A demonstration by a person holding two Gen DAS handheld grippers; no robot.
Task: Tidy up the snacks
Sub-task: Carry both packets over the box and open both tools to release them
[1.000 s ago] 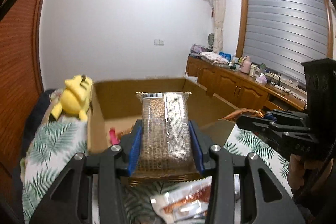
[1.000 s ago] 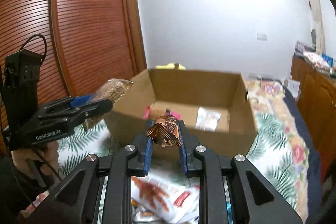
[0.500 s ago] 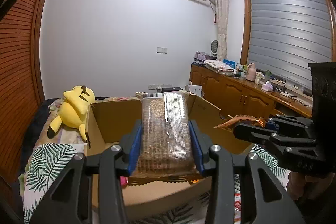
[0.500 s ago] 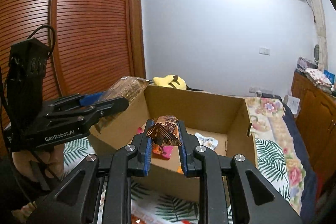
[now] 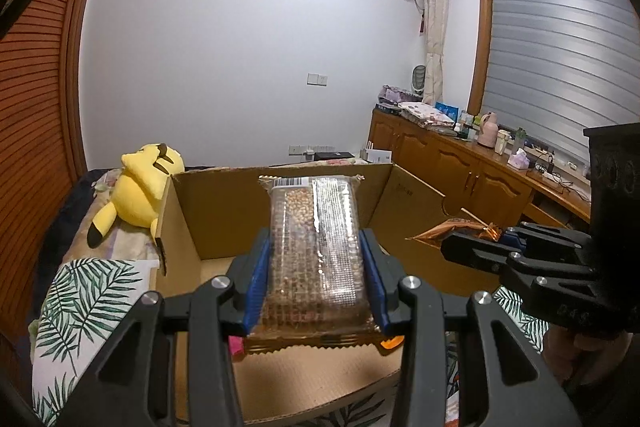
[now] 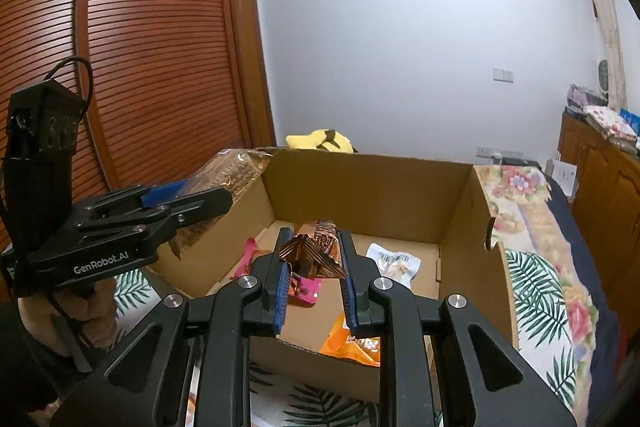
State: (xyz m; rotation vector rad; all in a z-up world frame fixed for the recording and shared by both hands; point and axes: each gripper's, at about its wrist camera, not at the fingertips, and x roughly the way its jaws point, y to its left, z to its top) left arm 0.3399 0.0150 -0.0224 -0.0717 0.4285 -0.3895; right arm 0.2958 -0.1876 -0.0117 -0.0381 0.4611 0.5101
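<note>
An open cardboard box (image 5: 208, 211) (image 6: 372, 183) stands on the bed. My left gripper (image 5: 314, 259) is shut on a clear pack of nut snack (image 5: 314, 251) and holds it above the box's near left part; it shows in the right wrist view (image 6: 192, 199) with the pack (image 6: 228, 175). My right gripper (image 6: 314, 263) is shut on a brown crinkled snack packet (image 6: 316, 251) above the box; it shows in the left wrist view (image 5: 480, 239). Inside the box lie a pink packet (image 6: 300, 287), a white packet (image 6: 394, 263) and an orange packet (image 6: 344, 343).
A yellow plush toy (image 5: 140, 191) lies behind the box's far left corner. The bed cover (image 6: 548, 291) has leaf and flower prints. A wooden slatted wardrobe (image 6: 140, 67) stands at the left and a low wooden cabinet (image 5: 460, 167) at the right.
Both grippers have risen and moved forward with their packets, from over the loose snacks on the bed to above the open box. Both stay shut on them.
</note>
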